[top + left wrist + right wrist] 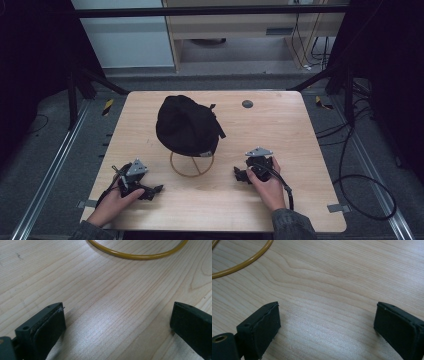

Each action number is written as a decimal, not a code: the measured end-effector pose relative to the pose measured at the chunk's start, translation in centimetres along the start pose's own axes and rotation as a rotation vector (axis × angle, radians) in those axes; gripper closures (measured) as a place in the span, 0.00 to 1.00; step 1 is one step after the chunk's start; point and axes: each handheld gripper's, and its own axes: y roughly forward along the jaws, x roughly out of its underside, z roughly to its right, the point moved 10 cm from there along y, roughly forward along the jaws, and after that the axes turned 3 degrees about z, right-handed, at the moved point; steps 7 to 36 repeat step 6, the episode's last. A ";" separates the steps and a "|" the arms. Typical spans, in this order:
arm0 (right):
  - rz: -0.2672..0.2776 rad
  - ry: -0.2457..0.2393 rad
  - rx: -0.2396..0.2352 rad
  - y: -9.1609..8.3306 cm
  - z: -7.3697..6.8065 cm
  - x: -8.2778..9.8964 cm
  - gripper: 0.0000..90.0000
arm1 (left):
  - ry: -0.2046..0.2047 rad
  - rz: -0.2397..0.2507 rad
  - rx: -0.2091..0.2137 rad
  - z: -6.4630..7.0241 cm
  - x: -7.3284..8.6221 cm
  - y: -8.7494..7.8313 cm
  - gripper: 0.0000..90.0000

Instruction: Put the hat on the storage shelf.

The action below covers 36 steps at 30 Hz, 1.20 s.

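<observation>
**A:** Here we are above the light wooden desk [300,200]. Dead centre of the frame, a black cap [186,125] sits on a yellow wire stand [192,165], its ring base flat on the wood.

**B:** And the claws?

**A:** Left claw [156,190] is at lower left of the frame, down on the desk, the person's left hand [116,200] wrapped around it. Right claw [239,175] is at lower right of centre, in the right hand [267,186], also low on the wood. They point inward, with the stand's ring between them.

**B:** Gripping anything?

**A:** Nothing. In the left gripper view the left claw [117,320] is spread wide, bare wood grain between the jaws, and the yellow ring [140,256] curves across the top of the frame, well clear of them. Same story in the right gripper view: the right claw [327,322] is released, jaws far apart, ring [244,262] at the upper left corner.

**B:** Anything else up there?

**A:** A small dark round disc [247,104] on the desk, upper right of the cap.
</observation>
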 end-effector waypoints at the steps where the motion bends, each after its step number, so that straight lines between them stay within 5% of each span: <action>1: -0.002 0.007 0.000 -0.1 -0.1 0.1 0.08 | 0.000 0.000 -0.001 0.0 0.0 0.0 0.00; 36: -0.003 0.026 0.025 -0.2 -0.1 0.2 0.07 | 0.000 0.000 0.000 0.0 0.0 0.0 0.00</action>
